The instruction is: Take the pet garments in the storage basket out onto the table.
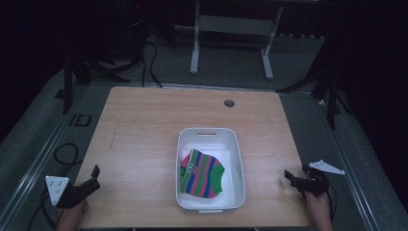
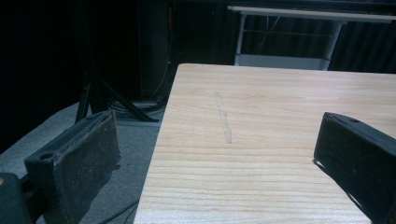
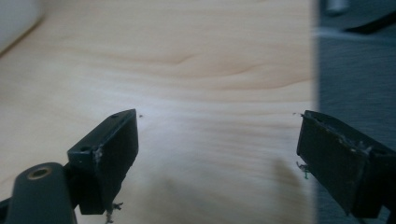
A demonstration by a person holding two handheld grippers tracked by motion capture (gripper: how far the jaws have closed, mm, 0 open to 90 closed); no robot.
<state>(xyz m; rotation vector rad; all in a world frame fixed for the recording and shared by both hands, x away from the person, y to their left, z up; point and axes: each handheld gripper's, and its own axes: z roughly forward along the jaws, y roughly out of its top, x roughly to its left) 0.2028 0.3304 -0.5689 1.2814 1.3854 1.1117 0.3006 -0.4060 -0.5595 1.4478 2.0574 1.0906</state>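
A striped sock point(image 1: 202, 173) in pink, green and blue lies folded inside a white plastic bin point(image 1: 235, 159) at the middle front of the wooden table point(image 1: 144, 134). My left gripper point(image 1: 94, 176) sits at the table's front left corner, open, with nothing between its jaws. In the left gripper view my left gripper point(image 2: 219, 149) straddles the table's left edge. My right gripper point(image 1: 290, 179) rests at the front right edge, open and empty. In the right gripper view my right gripper point(image 3: 217, 140) stands just above bare wood, the bin's corner point(image 3: 16, 18) at the upper left.
A round cable hole point(image 1: 229, 103) sits near the table's far edge. A faint pale scratch point(image 2: 224, 119) runs along the left side of the tabletop. Cables point(image 1: 149, 62) and a white frame stand point(image 1: 231, 29) lie on the grey floor beyond the table.
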